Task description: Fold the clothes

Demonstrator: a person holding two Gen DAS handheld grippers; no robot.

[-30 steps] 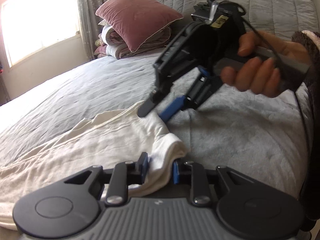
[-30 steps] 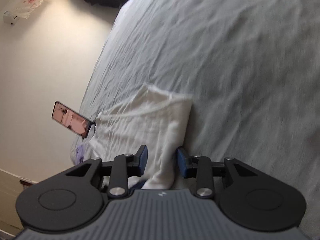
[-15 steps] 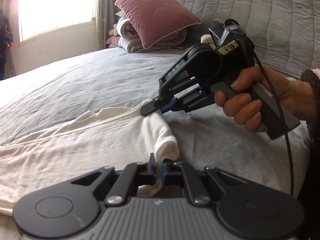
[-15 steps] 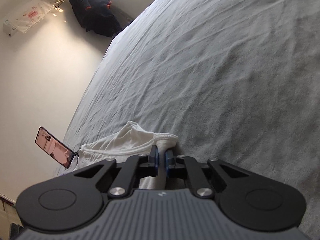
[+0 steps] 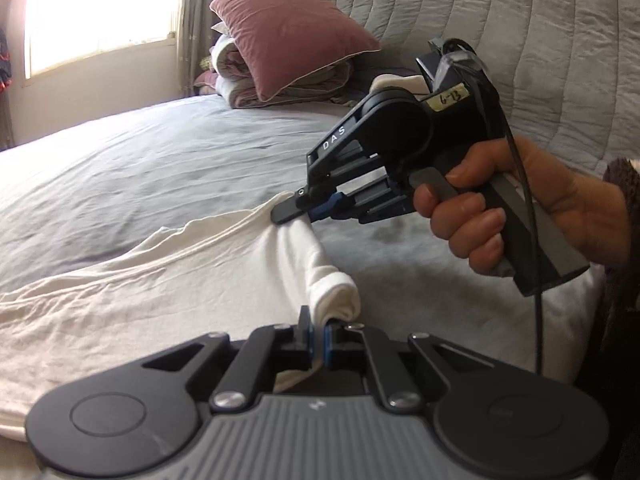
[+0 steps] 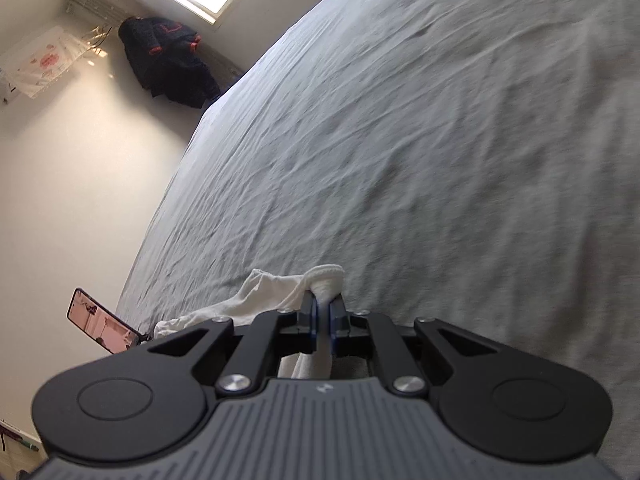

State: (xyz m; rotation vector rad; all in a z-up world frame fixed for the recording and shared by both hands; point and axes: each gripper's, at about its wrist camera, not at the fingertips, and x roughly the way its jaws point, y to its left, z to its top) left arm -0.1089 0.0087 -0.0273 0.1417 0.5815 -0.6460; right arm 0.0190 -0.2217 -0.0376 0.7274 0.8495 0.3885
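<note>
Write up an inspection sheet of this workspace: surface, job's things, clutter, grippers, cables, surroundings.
Surface: grey bedsheet, wrinkled, covers the bed.
Job's things: white garment spread flat on the sheet, one end bunched and lifted where it is pinched.
Clutter: pink pillow on folded bedding by the quilted headboard; phone propped at the bed's edge.
Grippers: left gripper shut on the garment; right gripper shut on it too, held by a hand.
Cables: black cable hangs from the right gripper's handle.
Surroundings: bright window, curtain, dark jacket against the wall.
</note>
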